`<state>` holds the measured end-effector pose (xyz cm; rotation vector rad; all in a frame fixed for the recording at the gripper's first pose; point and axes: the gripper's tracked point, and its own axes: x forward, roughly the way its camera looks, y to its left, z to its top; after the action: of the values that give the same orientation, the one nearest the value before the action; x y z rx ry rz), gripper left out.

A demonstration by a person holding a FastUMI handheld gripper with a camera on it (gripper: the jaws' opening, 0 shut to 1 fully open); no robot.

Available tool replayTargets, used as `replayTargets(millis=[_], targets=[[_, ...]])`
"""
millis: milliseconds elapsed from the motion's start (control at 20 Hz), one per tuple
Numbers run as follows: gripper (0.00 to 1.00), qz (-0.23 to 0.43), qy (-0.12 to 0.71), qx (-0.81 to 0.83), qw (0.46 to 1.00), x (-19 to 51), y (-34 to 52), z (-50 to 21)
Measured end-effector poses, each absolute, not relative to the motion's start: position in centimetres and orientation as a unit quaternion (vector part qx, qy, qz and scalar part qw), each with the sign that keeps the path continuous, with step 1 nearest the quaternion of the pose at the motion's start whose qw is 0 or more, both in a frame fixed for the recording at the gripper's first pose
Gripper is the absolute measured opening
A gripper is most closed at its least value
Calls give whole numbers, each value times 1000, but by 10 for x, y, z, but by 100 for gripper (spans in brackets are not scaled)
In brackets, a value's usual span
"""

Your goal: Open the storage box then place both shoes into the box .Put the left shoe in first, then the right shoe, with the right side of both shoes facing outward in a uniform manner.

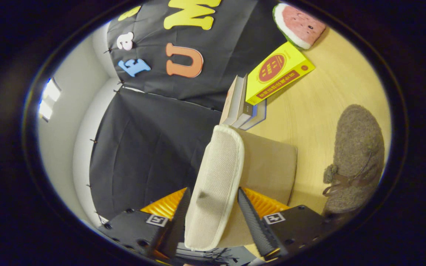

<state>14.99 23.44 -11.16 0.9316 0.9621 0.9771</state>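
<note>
The gripper (213, 197) is holding the cream lid (216, 177) of the storage box (272, 166) between its two fingers, both pressing on it. Beside the box a fuzzy brown shoe (357, 159) is lying on the wooden table (316, 111); beyond the box, books (242, 103) and a yellow book (277, 72) are standing.

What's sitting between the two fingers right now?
In the gripper view, the cream fabric lid flap of the storage box stands between the fingers. Whether both press on it cannot be told. The brown shoe lies apart, on the table.
</note>
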Motion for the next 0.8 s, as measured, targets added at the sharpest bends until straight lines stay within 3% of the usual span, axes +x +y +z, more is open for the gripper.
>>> replayTargets(millis=[250, 400, 550, 800], targets=[[32, 411, 432, 430, 679, 150, 222, -103], [15, 439, 410, 444, 665, 145, 225, -69], [4, 449, 398, 423, 679, 138, 229, -42], [6, 467, 380, 405, 688, 133, 266, 5]])
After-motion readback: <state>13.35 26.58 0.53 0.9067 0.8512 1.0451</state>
